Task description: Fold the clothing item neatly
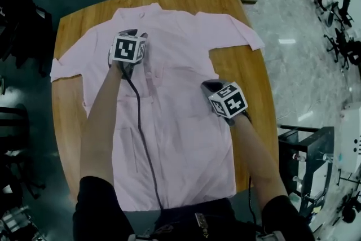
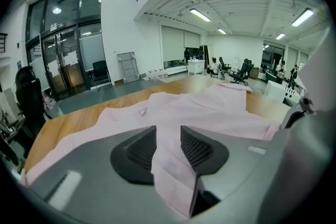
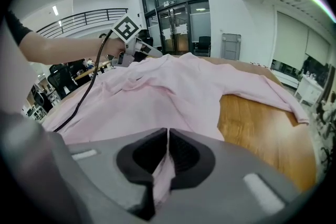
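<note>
Your left tool [image 2: 168, 138]: jaws stand apart, with a loose fold of the pale pink collared shirt [image 2: 210, 105] running between them and the pads not pressing on it. It sits over the chest, near the collar.

Your right tool [image 3: 167, 140]: jaws closed, pinching a thin fold of the same shirt at its right side edge, just below the sleeve.

The shirt lies spread on the rounded brown wooden counter [image 1: 256, 82], collar away from you, both sleeves out sideways. A black cable [image 1: 141, 138] trails from the left tool across the cloth toward you.
</note>
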Demonstrator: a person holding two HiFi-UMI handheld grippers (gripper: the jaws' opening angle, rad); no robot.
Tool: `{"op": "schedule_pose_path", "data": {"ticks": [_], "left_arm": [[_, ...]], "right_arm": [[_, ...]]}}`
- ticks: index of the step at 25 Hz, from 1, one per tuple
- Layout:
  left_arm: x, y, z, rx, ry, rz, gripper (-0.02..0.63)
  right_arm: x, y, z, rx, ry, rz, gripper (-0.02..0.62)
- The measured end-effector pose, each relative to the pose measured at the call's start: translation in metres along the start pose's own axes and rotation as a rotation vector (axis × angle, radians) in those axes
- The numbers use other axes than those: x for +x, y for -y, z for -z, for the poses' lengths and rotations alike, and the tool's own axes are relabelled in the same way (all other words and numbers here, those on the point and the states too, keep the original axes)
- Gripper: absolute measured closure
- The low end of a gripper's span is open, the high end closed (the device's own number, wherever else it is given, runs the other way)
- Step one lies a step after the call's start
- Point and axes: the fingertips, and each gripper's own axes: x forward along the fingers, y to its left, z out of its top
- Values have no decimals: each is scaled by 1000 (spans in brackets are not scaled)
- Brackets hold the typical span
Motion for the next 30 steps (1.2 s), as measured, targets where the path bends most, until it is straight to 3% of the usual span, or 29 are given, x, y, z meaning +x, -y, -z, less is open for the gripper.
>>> {"op": "schedule_pose_path", "data": {"ticks": [5, 15, 21, 30], "left_arm": [[-37, 34, 15, -29, 26, 55, 464], [-109, 86, 51, -25, 26, 53, 508], [-128, 156, 40, -53, 43, 54, 522], [-99, 256, 13, -91, 53, 17, 540]], "right_arm": [[-24, -7, -12, 26, 36, 15, 580], [-95, 1, 16, 48, 86, 98, 580], [-142, 55, 15, 51, 148, 149, 580], [-157, 162, 9, -22, 191, 162, 577]]}}
